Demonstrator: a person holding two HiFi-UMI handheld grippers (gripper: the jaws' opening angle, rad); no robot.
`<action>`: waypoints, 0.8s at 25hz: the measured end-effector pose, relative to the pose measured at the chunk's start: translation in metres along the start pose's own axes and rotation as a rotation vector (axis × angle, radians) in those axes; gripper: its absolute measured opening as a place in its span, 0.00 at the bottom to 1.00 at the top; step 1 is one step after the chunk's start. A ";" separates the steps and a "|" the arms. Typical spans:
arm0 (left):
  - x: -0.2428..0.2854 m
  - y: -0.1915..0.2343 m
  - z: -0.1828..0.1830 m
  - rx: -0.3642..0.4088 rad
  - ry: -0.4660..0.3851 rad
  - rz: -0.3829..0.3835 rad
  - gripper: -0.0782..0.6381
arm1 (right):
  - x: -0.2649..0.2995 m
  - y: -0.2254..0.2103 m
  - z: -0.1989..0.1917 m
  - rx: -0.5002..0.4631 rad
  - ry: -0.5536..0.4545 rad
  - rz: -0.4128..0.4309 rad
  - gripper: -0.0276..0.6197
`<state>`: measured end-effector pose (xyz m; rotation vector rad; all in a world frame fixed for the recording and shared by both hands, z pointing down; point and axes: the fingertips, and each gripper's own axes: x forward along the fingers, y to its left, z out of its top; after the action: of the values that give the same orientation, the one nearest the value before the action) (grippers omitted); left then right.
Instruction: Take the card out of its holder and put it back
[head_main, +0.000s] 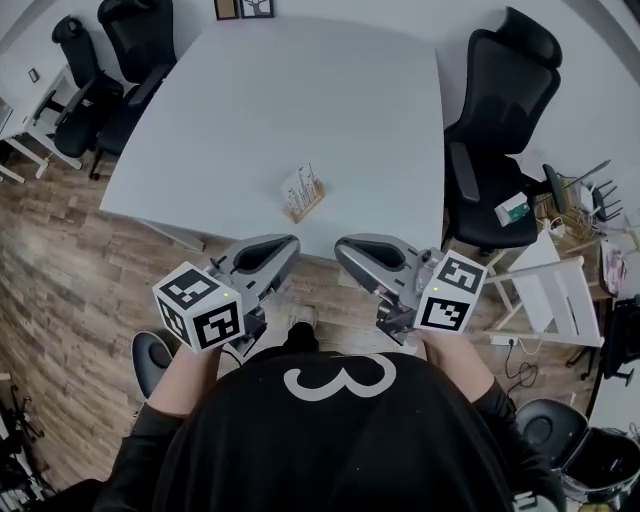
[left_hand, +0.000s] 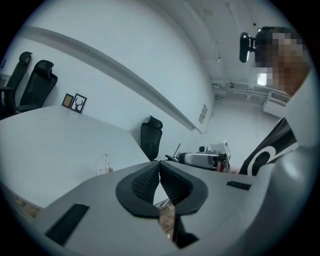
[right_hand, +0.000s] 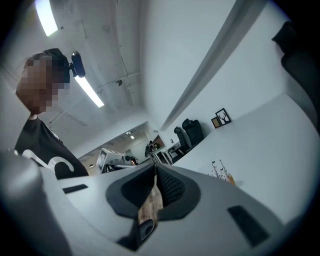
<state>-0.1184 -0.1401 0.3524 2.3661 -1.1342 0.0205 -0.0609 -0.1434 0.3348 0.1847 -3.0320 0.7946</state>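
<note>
Head view first: a white table (head_main: 250, 110) fills the upper middle of the frame. The card (head_main: 299, 185) stands upright in its wooden holder (head_main: 310, 208), just above centre and near the table's lower edge. Below it come the two tools, held over the wood floor (head_main: 60, 300) with their tips right at that edge. At lower left of the holder is the left gripper (head_main: 283, 245), at lower right the right gripper (head_main: 347, 248). Both point up the frame and sit near each other but apart, and neither touches card or holder.

Left gripper view now: the jaws are pressed together at the tips with nothing between them. The card and holder show small, left of centre, out on the table.

Right gripper view, same story: the jaws meet tip to tip and are empty, and floor shows through the slit beneath. The card and holder sit right of centre.

One black chair (head_main: 495, 130) is at the table's right side, with more in the upper left. Two small frames (head_main: 243, 8) line the top edge.
</note>
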 end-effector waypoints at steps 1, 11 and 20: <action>0.003 0.008 0.001 -0.004 0.007 0.000 0.13 | 0.004 -0.007 0.000 0.006 0.005 -0.005 0.06; 0.020 0.088 0.004 -0.059 0.008 0.105 0.13 | 0.027 -0.060 0.002 0.078 0.008 -0.070 0.06; 0.048 0.144 -0.034 -0.023 0.105 0.166 0.29 | 0.019 -0.088 -0.024 0.176 0.020 -0.130 0.06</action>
<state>-0.1858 -0.2344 0.4562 2.2173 -1.2691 0.1861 -0.0703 -0.2104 0.3992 0.3678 -2.8933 1.0440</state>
